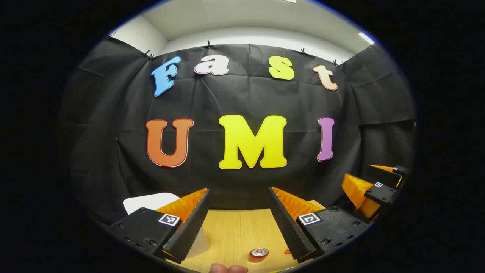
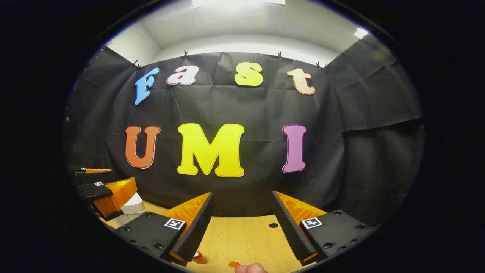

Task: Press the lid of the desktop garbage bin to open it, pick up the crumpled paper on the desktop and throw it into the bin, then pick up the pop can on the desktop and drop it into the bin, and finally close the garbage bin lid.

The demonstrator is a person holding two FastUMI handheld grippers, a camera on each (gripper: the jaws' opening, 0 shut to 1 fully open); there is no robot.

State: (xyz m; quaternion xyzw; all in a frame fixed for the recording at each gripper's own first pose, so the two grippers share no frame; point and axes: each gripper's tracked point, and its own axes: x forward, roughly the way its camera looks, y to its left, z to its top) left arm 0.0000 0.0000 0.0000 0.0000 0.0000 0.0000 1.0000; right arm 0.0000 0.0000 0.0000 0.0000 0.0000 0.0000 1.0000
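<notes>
My left gripper (image 1: pixel 239 189) is held above the wooden table (image 1: pixel 235 231), open, with nothing between its fingers. The white bin (image 1: pixel 150 201) stands at the left, partly behind my left finger. A red pop can (image 1: pixel 258 253) with a silver top stands upright on the table, low between my fingers and nearer the right one. In the right gripper view, my right gripper (image 2: pixel 242 193) is also open and holds nothing. There the pop can (image 2: pixel 199 258) peeks out beside its left finger, and the bin (image 2: pixel 132 206) sits far left behind the left gripper (image 2: pixel 102 178).
The right gripper (image 1: pixel 373 177) hovers at the right edge of the left gripper view. A small orange scrap (image 2: pixel 233 264) lies near the table's front. A dark round hole (image 2: pixel 273 225) marks the tabletop. A fingertip (image 1: pixel 227 268) shows at the bottom.
</notes>
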